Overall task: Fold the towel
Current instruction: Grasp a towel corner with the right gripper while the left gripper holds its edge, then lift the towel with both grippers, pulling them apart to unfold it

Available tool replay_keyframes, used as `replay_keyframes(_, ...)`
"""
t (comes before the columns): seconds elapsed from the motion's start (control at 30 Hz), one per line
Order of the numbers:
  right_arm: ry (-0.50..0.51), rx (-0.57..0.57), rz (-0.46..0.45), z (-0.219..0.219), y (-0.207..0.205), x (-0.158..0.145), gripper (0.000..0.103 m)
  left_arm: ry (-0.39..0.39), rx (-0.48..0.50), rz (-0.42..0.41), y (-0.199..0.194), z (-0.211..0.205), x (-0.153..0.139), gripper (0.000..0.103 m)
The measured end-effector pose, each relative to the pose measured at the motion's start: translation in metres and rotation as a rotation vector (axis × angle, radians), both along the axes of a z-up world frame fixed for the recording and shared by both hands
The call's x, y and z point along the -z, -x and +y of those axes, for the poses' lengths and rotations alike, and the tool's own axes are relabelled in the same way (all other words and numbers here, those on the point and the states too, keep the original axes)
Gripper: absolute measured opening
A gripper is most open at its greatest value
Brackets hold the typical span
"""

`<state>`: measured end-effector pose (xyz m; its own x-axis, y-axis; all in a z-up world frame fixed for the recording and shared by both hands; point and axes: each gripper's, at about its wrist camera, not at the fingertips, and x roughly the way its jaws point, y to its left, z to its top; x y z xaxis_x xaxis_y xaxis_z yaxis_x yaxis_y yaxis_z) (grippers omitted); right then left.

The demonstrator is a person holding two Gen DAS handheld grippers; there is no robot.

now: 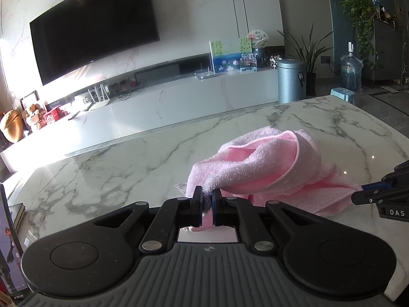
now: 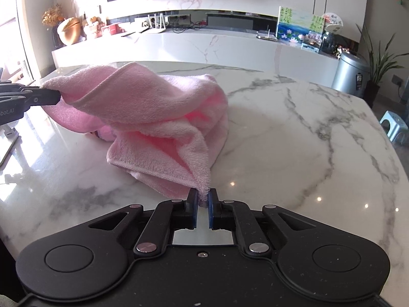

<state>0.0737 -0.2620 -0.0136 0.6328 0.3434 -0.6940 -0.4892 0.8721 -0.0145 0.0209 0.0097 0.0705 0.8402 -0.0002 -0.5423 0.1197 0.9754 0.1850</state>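
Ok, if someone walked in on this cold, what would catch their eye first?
The crumpled pink towel on the white marble table, pinched at two corners: the left claw and the right claw are each shut on one. Behind it, a big dark TV fills the marble wall.

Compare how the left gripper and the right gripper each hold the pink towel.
The left gripper pinches a thick bunched corner of the pink towel; the right gripper pinches a thin pointed tip. Cloth runs down between the left gripper's fingers; the right gripper takes only the tip's end. Both are shut on it above the marble table.
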Motion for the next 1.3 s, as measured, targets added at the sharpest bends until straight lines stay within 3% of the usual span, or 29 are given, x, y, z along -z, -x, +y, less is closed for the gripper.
replay_keyframes(0.4, 0.029, 0.164, -0.133, -0.071, 0.004, -0.051, 0.002, -0.033, -0.065, -0.101, 0.008, 0.022, -0.042, 0.005)
replay_keyframes(0.6, 0.003, 0.137, -0.161, -0.085, 0.011, -0.079, 0.002, -0.041, -0.033, -0.159, 0.011, 0.016, -0.064, 0.005)
replay_keyframes(0.83, 0.04, 0.049, -0.112, -0.065, 0.022, -0.067, 0.003, -0.075, 0.021, -0.22, 0.029, -0.001, -0.078, 0.005)
replay_keyframes(1.03, 0.067, -0.017, -0.077, -0.047, 0.03, -0.053, 0.008, -0.097, 0.04, -0.184, 0.04, -0.003, -0.076, 0.005)
replay_keyframes(1.3, 0.083, -0.089, -0.045, -0.028, 0.028, -0.04, 0.01, -0.081, 0.015, -0.073, 0.049, 0.006, -0.047, 0.005)
